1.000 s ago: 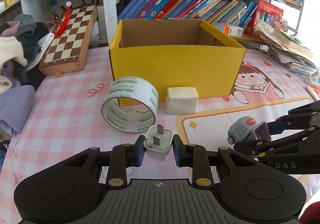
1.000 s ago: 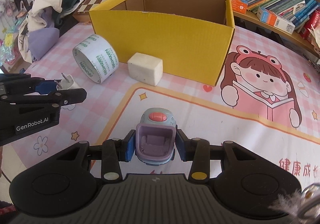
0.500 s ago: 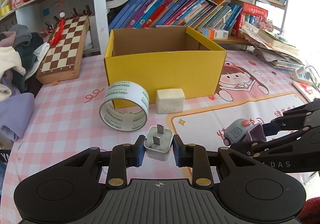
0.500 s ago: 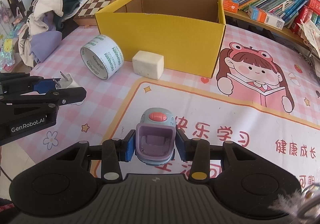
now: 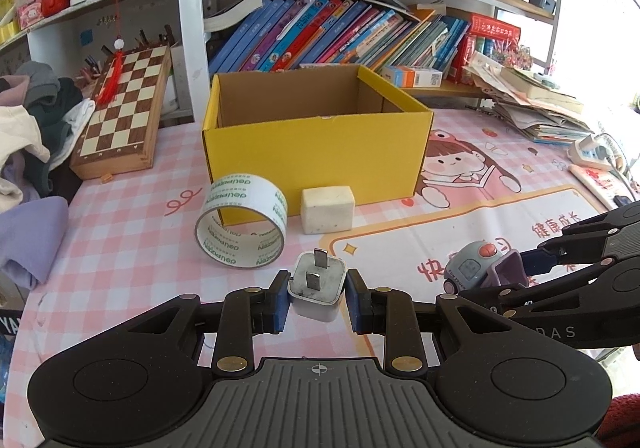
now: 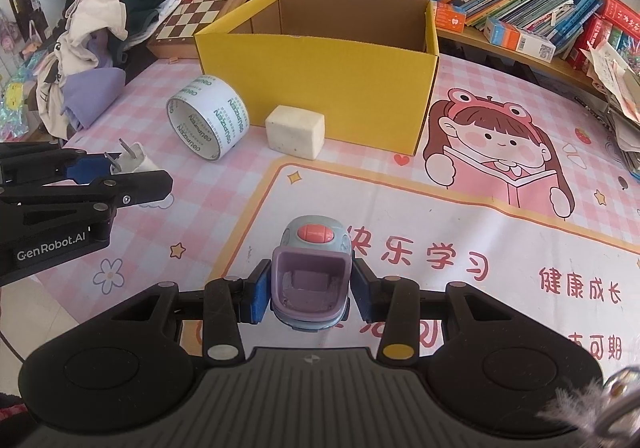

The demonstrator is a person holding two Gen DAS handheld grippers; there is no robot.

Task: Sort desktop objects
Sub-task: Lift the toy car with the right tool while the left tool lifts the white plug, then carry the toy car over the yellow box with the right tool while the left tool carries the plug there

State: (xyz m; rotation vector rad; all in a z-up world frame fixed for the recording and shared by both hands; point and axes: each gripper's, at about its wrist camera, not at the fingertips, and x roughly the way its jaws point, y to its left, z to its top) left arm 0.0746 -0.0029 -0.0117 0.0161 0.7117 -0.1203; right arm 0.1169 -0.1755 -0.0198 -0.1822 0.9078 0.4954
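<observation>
Right now the white charger plug (image 5: 318,290) sits pinched between the blue pads of the left gripper (image 5: 318,298), prongs pointing forward, lifted clear of the tablecloth and well in front of the yellow box (image 5: 316,152); the toy car (image 6: 312,280) is clamped the same way in the right gripper (image 6: 310,294), its purple open back facing the camera and its red button on top, also held off the surface in front of the box and a little to the box's right side; in the left wrist view the right gripper comes in from the right edge with the car at its tip, and in the right wrist view the left gripper enters from the left edge with the plug at its tip. Closer to the box, a roll of white tape (image 5: 242,222) printed with green letters stands on its edge near the box's front left corner, touching or almost touching it; a pale foam block (image 5: 328,208) lies just in front of the box's front wall, beside the tape. The box stands open and its inside looks bare as far as can be seen; it rests on a pink checked tablecloth (image 5: 128,232) with a cartoon girl (image 6: 500,152) printed to the box's right. Left of the box lies a folded chessboard (image 5: 124,116) with a red tassel on it, and beyond that a heap of clothes (image 6: 100,36); behind the box runs a shelf of leaning books (image 5: 328,36).
</observation>
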